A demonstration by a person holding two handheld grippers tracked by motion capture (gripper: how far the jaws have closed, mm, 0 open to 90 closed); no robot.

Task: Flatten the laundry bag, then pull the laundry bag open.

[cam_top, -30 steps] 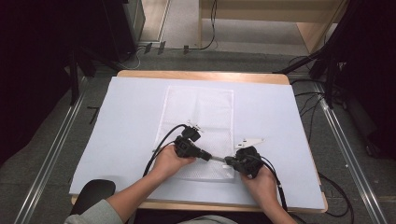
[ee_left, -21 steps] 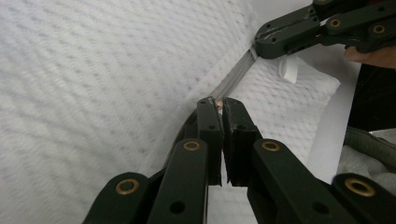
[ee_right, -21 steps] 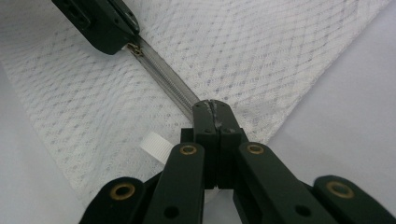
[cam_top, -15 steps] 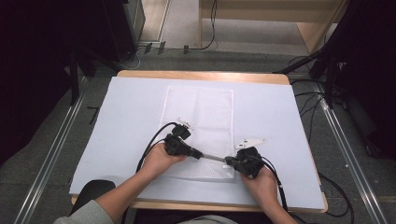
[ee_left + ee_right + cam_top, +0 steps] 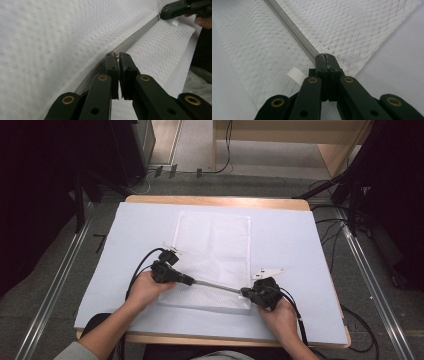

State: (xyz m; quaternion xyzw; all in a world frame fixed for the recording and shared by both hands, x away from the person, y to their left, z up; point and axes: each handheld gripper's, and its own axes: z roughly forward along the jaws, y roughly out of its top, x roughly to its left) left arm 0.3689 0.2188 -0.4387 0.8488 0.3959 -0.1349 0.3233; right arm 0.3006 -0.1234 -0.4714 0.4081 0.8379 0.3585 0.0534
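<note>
High view: white mesh bag (image 5: 212, 255) lies flat mid-frame on pale blue table cover (image 5: 300, 245), zipper (image 5: 215, 286) running along its lower edge. My left gripper (image 5: 191, 281) sits lower left of bag, jaws clamped on what looks like brass zipper pull (image 5: 116, 56), hard to tell. My right gripper (image 5: 245, 291) at bag's lower right corner, jaws pinched together on zipper end (image 5: 325, 57). Small ribbed white tab (image 5: 295, 75) beside it.
</note>
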